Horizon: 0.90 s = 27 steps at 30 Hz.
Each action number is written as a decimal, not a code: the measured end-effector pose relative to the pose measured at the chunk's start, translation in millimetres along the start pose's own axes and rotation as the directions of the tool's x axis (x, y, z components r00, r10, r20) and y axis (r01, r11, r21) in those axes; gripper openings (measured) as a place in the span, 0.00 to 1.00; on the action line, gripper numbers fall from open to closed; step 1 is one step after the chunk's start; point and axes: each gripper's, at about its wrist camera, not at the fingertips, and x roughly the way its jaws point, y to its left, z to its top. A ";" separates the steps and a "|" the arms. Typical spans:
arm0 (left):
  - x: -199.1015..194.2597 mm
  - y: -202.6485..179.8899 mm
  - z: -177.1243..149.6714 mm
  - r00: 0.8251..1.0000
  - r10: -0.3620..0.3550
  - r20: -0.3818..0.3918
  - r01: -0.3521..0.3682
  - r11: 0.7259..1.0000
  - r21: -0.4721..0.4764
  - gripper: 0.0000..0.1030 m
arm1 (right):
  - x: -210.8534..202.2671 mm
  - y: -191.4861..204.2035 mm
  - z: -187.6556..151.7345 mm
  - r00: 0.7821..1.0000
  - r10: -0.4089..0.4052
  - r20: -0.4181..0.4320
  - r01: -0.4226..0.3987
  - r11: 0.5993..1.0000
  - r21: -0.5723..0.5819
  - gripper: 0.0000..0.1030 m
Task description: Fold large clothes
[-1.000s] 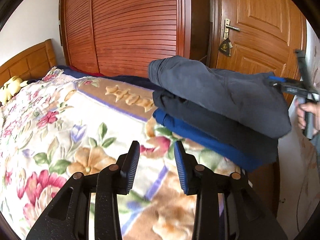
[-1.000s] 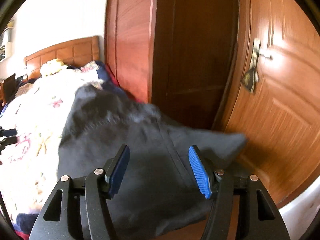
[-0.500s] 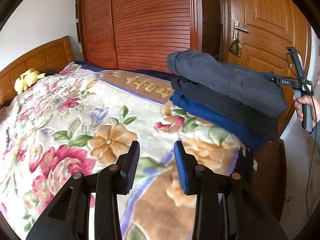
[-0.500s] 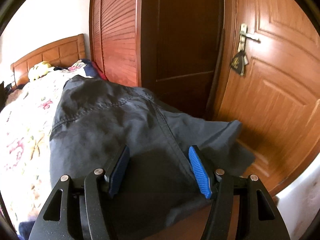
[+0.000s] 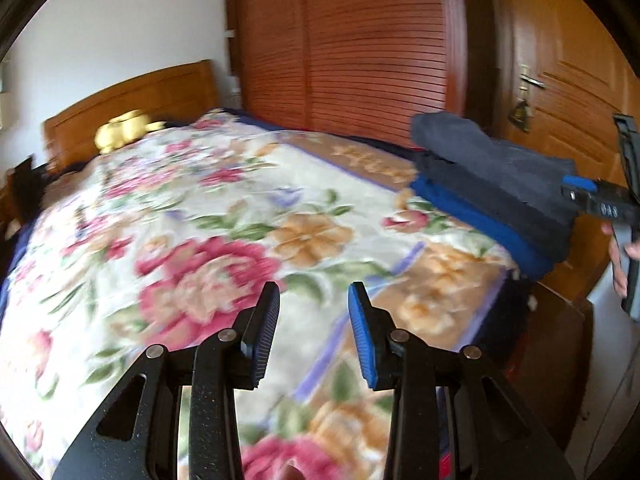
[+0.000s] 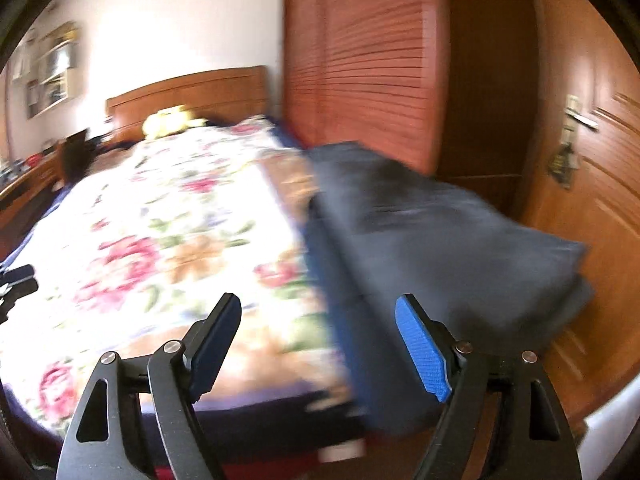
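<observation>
On the far right corner of the bed, atop the floral blanket [image 5: 224,216], sits a stack of folded clothes [image 5: 492,184]: a grey pair of trousers [image 6: 420,224] on top, a darker garment under it and a blue one at the bottom. Over the blanket, well apart from the stack, the left gripper [image 5: 314,322] hangs with its jaws partly apart and nothing between them. Beside the stack's near edge, the right gripper [image 6: 318,344] is opening its jaws, gripping nothing; a hand [image 5: 622,256] holds it near the wooden door [image 5: 572,92].
</observation>
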 end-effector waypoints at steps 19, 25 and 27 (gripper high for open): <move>-108.6 124.9 -79.8 0.956 0.293 -0.004 -0.285 0.925 -0.252 0.36 | -8.9 244.1 -27.6 0.924 0.381 0.013 -0.375 0.915 -0.150 0.79; -140.4 136.0 -91.5 0.942 0.335 0.021 -0.315 0.904 -0.289 0.36 | -22.2 263.7 -33.3 0.907 0.418 0.042 -0.406 0.898 -0.171 0.79; -147.8 137.0 -95.7 0.934 0.356 0.025 -0.333 0.896 -0.294 0.36 | -23.6 270.5 -38.1 0.906 0.420 0.054 -0.405 0.896 -0.182 0.79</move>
